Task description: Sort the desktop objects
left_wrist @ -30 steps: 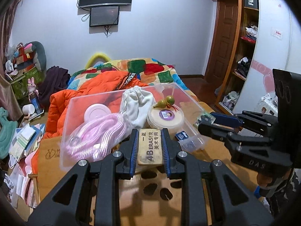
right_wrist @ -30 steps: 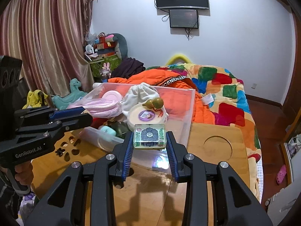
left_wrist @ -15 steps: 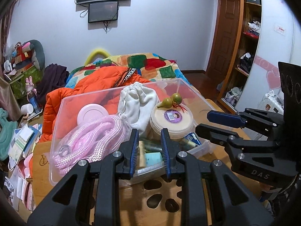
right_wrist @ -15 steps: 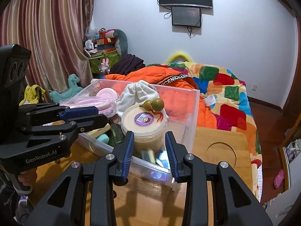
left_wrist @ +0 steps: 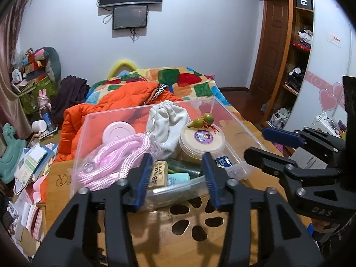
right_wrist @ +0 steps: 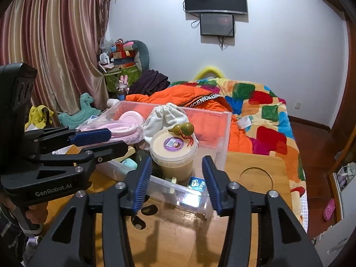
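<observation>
A clear plastic bin (left_wrist: 233, 115) stands on the wooden table (left_wrist: 255, 180), also in the right wrist view (right_wrist: 222, 138). In it lie a pink rope (left_wrist: 120, 155), a white pouch (left_wrist: 169, 122), a cream tub (left_wrist: 201, 141) with a small gourd (left_wrist: 203, 120) on its lid, and a 4B eraser (left_wrist: 159, 173). A small box (right_wrist: 197, 183) lies at the bin's near corner. My left gripper (left_wrist: 175, 178) is open and empty just before the bin. My right gripper (right_wrist: 176, 181) is open and empty at the bin's near side.
A bed with an orange jacket (left_wrist: 124, 102) and a colourful quilt (right_wrist: 262, 111) lies behind the table. Books and papers (left_wrist: 29, 166) are piled at the left. The table has a round recess (right_wrist: 255, 178) and paw-shaped cutouts (left_wrist: 189, 220).
Both grippers opened. The left one let go of the 4B eraser and the right one let go of the small green box; both now lie in the bin.
</observation>
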Action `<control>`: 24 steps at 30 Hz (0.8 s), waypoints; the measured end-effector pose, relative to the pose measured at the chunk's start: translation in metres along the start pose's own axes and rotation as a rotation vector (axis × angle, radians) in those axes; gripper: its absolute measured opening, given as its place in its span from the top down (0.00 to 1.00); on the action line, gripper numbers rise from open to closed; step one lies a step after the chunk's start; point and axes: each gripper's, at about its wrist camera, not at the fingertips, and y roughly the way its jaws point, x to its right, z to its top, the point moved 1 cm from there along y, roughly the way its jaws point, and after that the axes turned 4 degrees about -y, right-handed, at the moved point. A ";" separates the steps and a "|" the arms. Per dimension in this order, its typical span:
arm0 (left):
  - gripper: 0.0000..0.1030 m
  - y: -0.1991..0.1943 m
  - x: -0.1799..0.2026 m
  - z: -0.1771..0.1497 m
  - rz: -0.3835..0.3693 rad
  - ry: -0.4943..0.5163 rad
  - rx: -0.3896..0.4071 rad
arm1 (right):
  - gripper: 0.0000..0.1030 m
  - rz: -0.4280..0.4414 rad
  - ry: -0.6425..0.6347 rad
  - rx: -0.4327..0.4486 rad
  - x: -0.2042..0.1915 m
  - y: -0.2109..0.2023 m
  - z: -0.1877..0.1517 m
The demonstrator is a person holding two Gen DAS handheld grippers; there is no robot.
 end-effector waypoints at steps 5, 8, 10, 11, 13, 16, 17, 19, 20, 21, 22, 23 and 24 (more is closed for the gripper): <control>0.24 -0.019 0.001 -0.001 0.030 -0.010 0.042 | 0.36 -0.052 -0.025 0.039 -0.010 -0.019 0.001; 0.15 -0.029 0.001 -0.003 0.058 -0.010 0.066 | 0.29 -0.072 -0.031 0.063 -0.014 -0.030 0.000; 0.11 -0.036 0.000 -0.004 0.064 -0.019 0.081 | 0.23 -0.081 -0.023 0.071 -0.014 -0.035 -0.001; 0.10 -0.038 -0.001 -0.004 0.066 -0.024 0.087 | 0.21 -0.088 -0.017 0.075 -0.014 -0.038 -0.002; 0.09 -0.044 -0.002 -0.006 0.079 -0.033 0.100 | 0.20 -0.106 -0.011 0.078 -0.013 -0.042 -0.004; 0.07 -0.050 -0.003 -0.010 0.099 -0.040 0.114 | 0.18 -0.134 -0.005 0.066 -0.013 -0.044 -0.007; 0.06 -0.052 -0.003 -0.012 0.104 -0.042 0.119 | 0.18 -0.134 -0.002 0.065 -0.014 -0.045 -0.008; 0.06 -0.056 -0.002 -0.016 0.116 -0.039 0.129 | 0.16 -0.135 0.009 0.062 -0.015 -0.047 -0.011; 0.06 -0.059 -0.001 -0.019 0.128 -0.035 0.138 | 0.15 -0.137 0.012 0.061 -0.015 -0.049 -0.012; 0.06 -0.060 -0.001 -0.021 0.135 -0.033 0.144 | 0.13 -0.141 0.015 0.061 -0.016 -0.049 -0.013; 0.06 -0.063 0.000 -0.023 0.140 -0.033 0.150 | 0.11 -0.144 0.017 0.062 -0.016 -0.050 -0.014; 0.06 -0.064 0.000 -0.025 0.140 -0.034 0.150 | 0.10 -0.147 0.018 0.064 -0.017 -0.051 -0.015; 0.06 -0.065 0.001 -0.026 0.136 -0.033 0.150 | 0.09 -0.151 0.017 0.066 -0.017 -0.053 -0.015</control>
